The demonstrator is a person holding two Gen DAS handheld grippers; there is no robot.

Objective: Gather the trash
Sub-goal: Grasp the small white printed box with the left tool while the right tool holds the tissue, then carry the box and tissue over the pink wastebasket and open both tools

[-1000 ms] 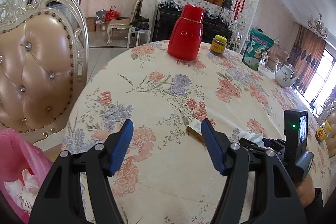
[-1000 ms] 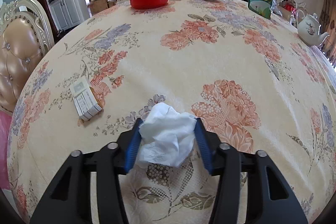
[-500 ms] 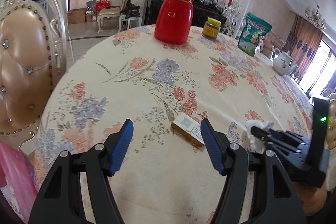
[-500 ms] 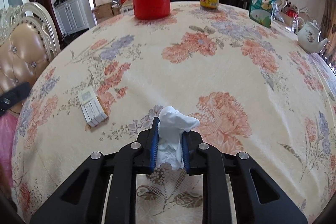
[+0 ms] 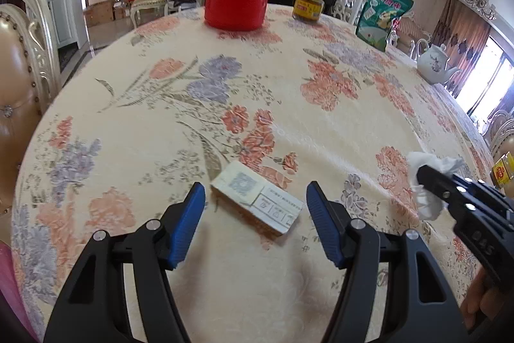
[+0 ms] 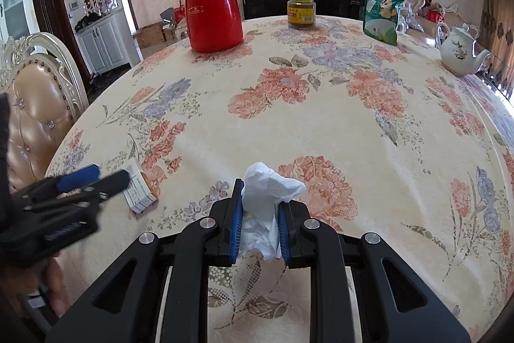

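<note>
Right wrist: crumpled white tissue (image 6: 263,208)

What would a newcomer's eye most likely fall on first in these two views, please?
Probably the tall red flask standing at the table's far edge. Next, the crumpled white tissue pinched in the right gripper, and the small flat box lying between the open fingers of the left gripper.

Your left gripper (image 6: 93,179) blurs in the right wrist view and covers part of the flat carton (image 6: 139,195). The carton's print is too small to read, and the worktop (image 5: 321,130) is cut off at the right edge.
</note>
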